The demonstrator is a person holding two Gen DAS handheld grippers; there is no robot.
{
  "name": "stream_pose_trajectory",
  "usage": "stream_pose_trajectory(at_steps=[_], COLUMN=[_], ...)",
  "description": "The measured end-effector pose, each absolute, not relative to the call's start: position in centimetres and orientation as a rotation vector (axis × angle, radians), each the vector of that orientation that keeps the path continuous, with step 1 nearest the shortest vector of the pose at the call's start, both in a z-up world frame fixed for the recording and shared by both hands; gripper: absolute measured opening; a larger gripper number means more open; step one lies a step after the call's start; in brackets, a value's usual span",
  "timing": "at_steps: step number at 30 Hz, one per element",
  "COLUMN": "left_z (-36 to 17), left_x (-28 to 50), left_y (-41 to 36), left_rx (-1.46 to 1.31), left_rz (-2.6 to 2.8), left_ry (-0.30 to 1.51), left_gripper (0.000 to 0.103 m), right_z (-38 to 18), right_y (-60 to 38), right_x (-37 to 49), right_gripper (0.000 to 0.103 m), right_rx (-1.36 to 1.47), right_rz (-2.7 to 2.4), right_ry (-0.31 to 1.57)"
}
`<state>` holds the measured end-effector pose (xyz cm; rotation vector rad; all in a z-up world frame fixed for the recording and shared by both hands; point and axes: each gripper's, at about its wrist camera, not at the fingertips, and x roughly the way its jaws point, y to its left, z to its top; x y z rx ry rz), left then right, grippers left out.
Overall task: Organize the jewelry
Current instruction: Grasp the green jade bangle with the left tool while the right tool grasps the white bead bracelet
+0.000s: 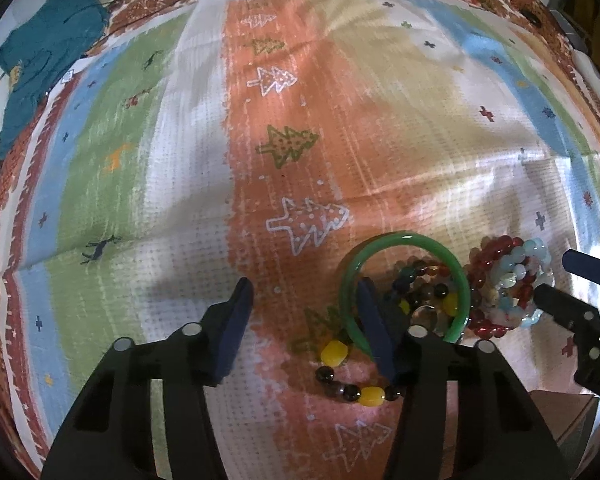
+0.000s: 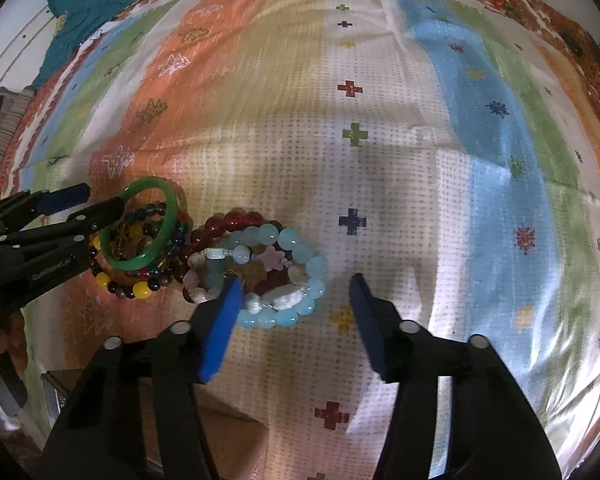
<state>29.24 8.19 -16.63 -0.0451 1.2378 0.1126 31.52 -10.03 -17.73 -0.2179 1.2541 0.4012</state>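
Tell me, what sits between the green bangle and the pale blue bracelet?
A dark red bead bracelet, touching both the bangle and the blue bracelet; right wrist view.

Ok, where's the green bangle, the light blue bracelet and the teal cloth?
Green bangle (image 1: 400, 237): left wrist view, far rim.
Light blue bracelet (image 2: 315, 266): right wrist view, a bead on its right side.
Teal cloth (image 1: 48, 46): left wrist view, middle of the fabric.

L tongs (image 1: 306, 326) & R tongs (image 2: 296, 322): aimed steeply down, jaws half apart.
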Motion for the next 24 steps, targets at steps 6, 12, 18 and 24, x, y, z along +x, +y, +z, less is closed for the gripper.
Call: stream_pose_trajectory(at_steps=[6,12,18,24], left_z=[-16.94,-17.1,-17.02,-16.28], left_x=[29.35,29.32,29.33,29.01], left_y=[8.07,7.84,7.34,7.59], left_rx=[-0.054,-0.051,-0.038,-0.051], left_rz=[0.09,0.086,0.091,0.1], left_ry=[1.241,1.244,1.239,1.224], left_gripper=[0.028,0.015,0.007,0.007], right_z=[-18.07,-18.18,-18.13,-18.04], right_y=[-9.49,-9.55,-9.69,-9.81], right_x=[31.43,31.52,31.6,31.42], right_gripper=[0.037,0.024,0.011,0.009], right_rx=[-0.23,-0.246,-0.255,-0.261], right_rz=[0.416,0.412,0.417,0.418], right_ry=[1.267,1.265,1.255,1.248])
